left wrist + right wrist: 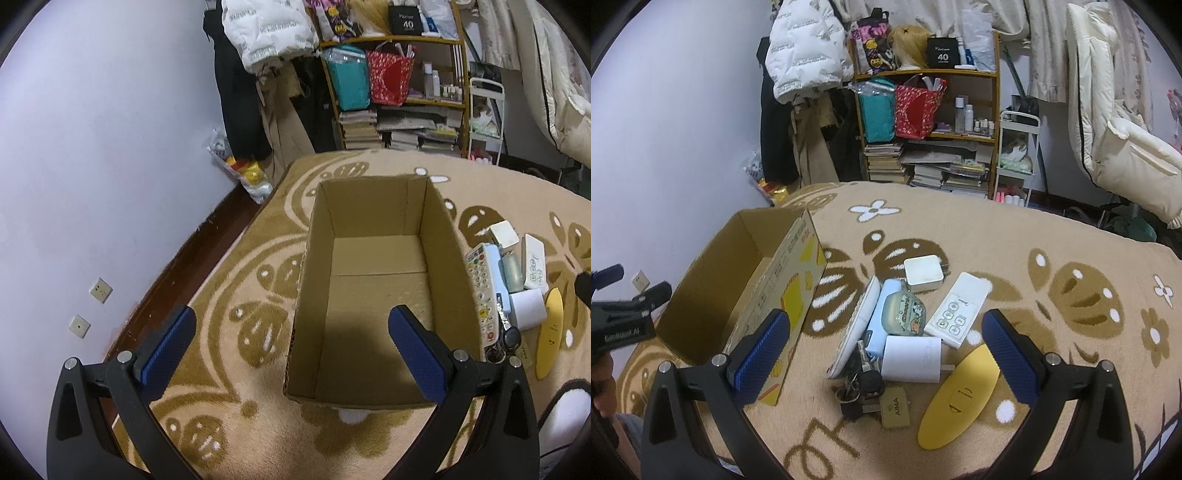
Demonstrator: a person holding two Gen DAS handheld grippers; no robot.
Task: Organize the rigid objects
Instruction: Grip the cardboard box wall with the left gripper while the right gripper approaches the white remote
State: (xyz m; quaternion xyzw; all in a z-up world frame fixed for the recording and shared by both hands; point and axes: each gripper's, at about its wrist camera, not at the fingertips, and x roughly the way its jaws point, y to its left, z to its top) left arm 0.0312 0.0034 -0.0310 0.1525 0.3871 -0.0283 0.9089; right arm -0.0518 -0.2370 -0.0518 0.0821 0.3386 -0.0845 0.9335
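right wrist view: patterned blanket [997, 236] beneath cardboard box [768, 280], cluttered shelf [927, 122] behind.

— What colours do you see?
— Plain brown box [369, 258], yellow print on its side. Tan blanket [960, 229] with brown-and-white flowers.
— And the small things?
— White charger [923, 273], white remote [956, 310], yellow oval [960, 395], pale blue case [882, 314]. Blue pads [761, 354] on black grippers.
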